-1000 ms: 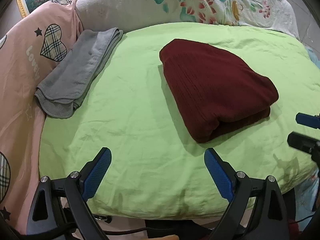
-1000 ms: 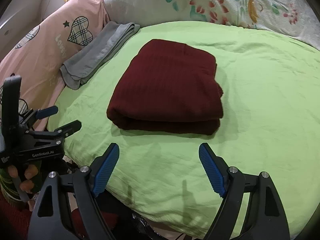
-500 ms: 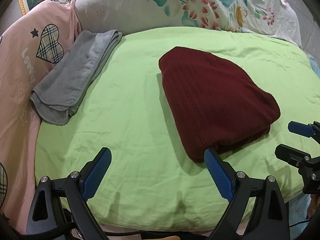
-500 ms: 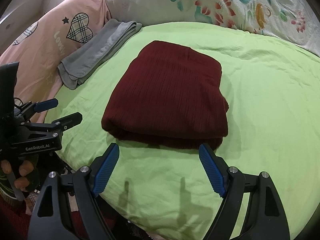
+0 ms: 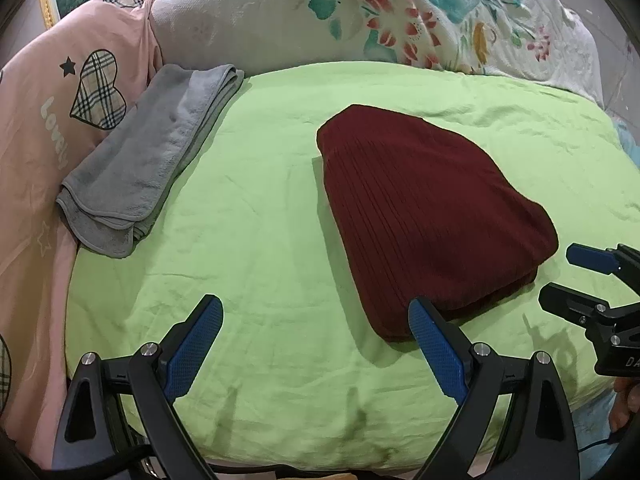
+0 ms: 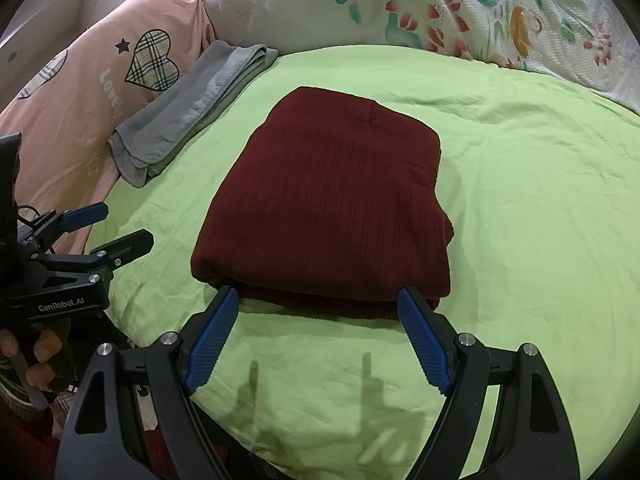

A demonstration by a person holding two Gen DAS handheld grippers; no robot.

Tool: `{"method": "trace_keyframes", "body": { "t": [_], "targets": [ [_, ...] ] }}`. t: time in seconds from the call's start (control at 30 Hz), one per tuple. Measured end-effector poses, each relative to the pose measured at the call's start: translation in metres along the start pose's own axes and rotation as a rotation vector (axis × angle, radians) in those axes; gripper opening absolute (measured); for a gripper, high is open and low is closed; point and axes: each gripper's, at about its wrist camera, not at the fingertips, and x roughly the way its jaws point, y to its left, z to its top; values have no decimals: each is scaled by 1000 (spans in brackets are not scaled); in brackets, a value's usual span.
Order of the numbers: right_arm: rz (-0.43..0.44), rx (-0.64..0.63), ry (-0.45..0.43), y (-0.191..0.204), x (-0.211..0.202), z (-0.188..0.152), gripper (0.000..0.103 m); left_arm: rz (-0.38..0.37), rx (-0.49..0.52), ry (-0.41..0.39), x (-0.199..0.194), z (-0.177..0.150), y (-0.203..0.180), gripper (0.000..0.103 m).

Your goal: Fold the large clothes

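Sweater [image 6: 328,208] lies folded just ahead of both grippers, right [image 6: 316,328] and left [image 5: 316,340], jaws spread, empty; next probably lifting it aside.

A dark red ribbed knit garment [image 5: 428,220] [image 6: 332,208] is being shown folded into a thick, flat rectangular bundle, lying on the light green sheet [image 5: 260,208] [image 6: 540,208], its layered fold edge facing the near side.

White lettering "GenRobot.AI" runs across the black body of the left gripper [image 6: 102,232]. The pink pillow [image 5: 48,120] carries the word "Lovely" beside a plaid heart [image 5: 98,88].
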Motion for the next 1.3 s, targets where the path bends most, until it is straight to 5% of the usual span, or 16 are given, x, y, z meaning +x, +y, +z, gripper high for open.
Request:
{"method": "trace_keyframes", "body": {
  "t": [1.3],
  "targets": [
    [-9, 9, 2, -13, 1, 12, 82, -76, -8, 34, 12, 4, -4, 94]
  ]
}}
